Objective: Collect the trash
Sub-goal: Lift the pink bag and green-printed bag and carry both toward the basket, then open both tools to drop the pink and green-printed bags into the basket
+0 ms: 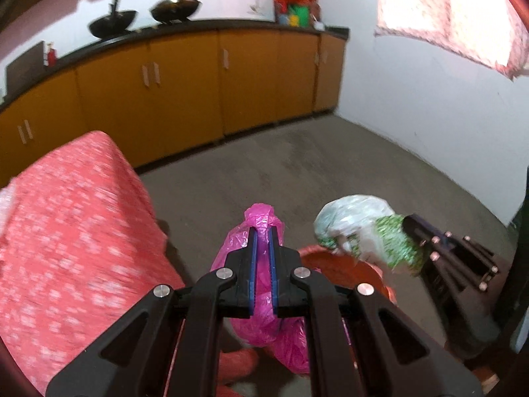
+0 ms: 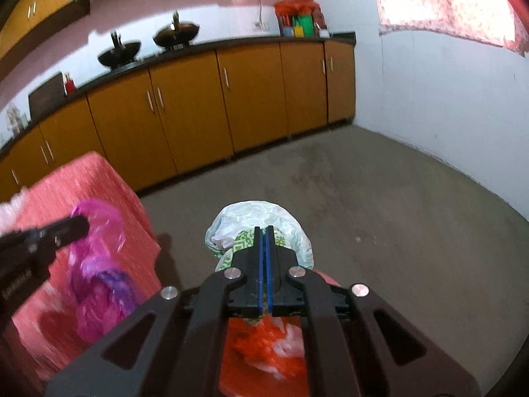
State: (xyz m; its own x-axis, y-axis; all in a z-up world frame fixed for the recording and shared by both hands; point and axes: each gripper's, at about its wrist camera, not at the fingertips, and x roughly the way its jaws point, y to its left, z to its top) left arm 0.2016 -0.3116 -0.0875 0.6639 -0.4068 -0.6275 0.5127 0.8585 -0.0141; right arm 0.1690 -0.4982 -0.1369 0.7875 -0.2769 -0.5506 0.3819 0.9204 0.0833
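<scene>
A table draped in a red patterned cloth [image 1: 66,218] stands at the left, in front of the counter [image 1: 198,28] that carries two dark woks [image 1: 112,23] toward its left end and a cluster of red and green items [image 1: 294,6] at its right corner. The left gripper [image 1: 263,231] is clamped on a crumpled pink plastic bag [image 1: 261,324], which hangs from its blue pads beside the table's edge. Just right of it, the right gripper [image 2: 264,231] is closed on a white and green plastic bag [image 2: 258,218]. Below both bags sits an orange bin [image 1: 347,271], holding orange and white scrunched plastic [image 2: 264,344]. Blur hides what the bags contain.
</scene>
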